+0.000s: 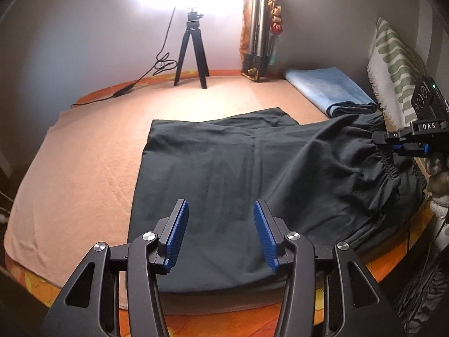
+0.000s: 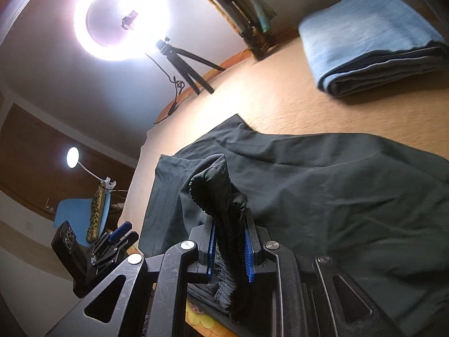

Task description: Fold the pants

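- The dark grey-green, thin-fabric pants (image 1: pixel 213 168) lie spread across the peach towelling cover of the bed (image 1: pixel 84 174), legs already doubled flat toward the far side, the gathered elastic waistband (image 1: pixel 390 168) bunched at the right edge.
- The right gripper (image 2: pixel 230 250) has its blue-padded jaws pinching a thick roll of that waistband (image 2: pixel 219 193), which stands up between the pads; in the left wrist view the cloth rises off the bed toward it.
- The left gripper (image 1: pixel 221 233) hangs over the near flat part of the pants with its jaws spread and nothing between them; it holds no cloth.
- Step in hand, as I judge it: carrying the waistband end over the flat part to make the next fold, with only one corner held.
- The next move likely calls for the left jaws to take the near waistband corner or pin the fold line, so the layer travels evenly and lands square.
- A folded light-blue cloth (image 1: pixel 328 90) and a small black tripod (image 1: pixel 192 56) sit well apart at the far side, out of the way.
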Demonstrator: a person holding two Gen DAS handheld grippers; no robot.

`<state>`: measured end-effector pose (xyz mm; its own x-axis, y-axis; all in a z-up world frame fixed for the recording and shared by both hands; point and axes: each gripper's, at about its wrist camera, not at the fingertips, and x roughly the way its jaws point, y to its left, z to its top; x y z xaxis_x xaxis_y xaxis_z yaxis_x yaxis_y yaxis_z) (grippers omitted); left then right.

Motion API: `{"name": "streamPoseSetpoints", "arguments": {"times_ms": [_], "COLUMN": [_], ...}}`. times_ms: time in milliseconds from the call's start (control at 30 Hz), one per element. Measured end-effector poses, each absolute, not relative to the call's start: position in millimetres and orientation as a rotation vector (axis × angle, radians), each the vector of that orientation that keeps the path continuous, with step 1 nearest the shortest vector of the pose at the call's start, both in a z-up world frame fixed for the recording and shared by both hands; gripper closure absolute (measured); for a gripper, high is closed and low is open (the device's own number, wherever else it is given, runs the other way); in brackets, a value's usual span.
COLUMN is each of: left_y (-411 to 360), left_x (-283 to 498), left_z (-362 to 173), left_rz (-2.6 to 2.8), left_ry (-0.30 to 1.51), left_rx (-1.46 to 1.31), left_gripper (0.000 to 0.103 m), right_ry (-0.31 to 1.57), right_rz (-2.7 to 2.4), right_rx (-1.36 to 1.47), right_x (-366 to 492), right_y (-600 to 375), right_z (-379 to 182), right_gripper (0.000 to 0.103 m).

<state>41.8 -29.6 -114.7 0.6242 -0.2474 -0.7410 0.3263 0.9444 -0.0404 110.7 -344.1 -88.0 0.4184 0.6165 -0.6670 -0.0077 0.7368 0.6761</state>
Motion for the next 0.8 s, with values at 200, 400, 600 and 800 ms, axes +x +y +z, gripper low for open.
{"name": "streamPoseSetpoints", "arguments": {"times_ms": [200,400,600,800], "left_y": [-39.6,-51.6,-54.8,-57.4], "left_x": [48.1,51.5,58.6,59.6], "left_z": [-124.5,-138.9,-147.8,-152.1], "left_rz": [-0.396,-0.430,-0.434,-0.436], "left_ry": [0.849,0.892,0.927,0.934], "left_rx": [0.141,0.173,0.162,0.176], "left_gripper": [0.056,0.056,0.056,0.056], "right_ry": [1.072,1.061,1.065,1.043], "right_rz": [0.400,0.346,0.326,0.316], "right_rx": [0.641,0.669,0.712,0.756], "right_x": [101.1,90.2,78.0,65.3], "right_y": [-365.4,-396.4,-419.5,-441.5], "right_z": [-86.2,-89.2,-95.6,-91.5], "right_gripper": [0.087,0.087,0.087,0.087]}}
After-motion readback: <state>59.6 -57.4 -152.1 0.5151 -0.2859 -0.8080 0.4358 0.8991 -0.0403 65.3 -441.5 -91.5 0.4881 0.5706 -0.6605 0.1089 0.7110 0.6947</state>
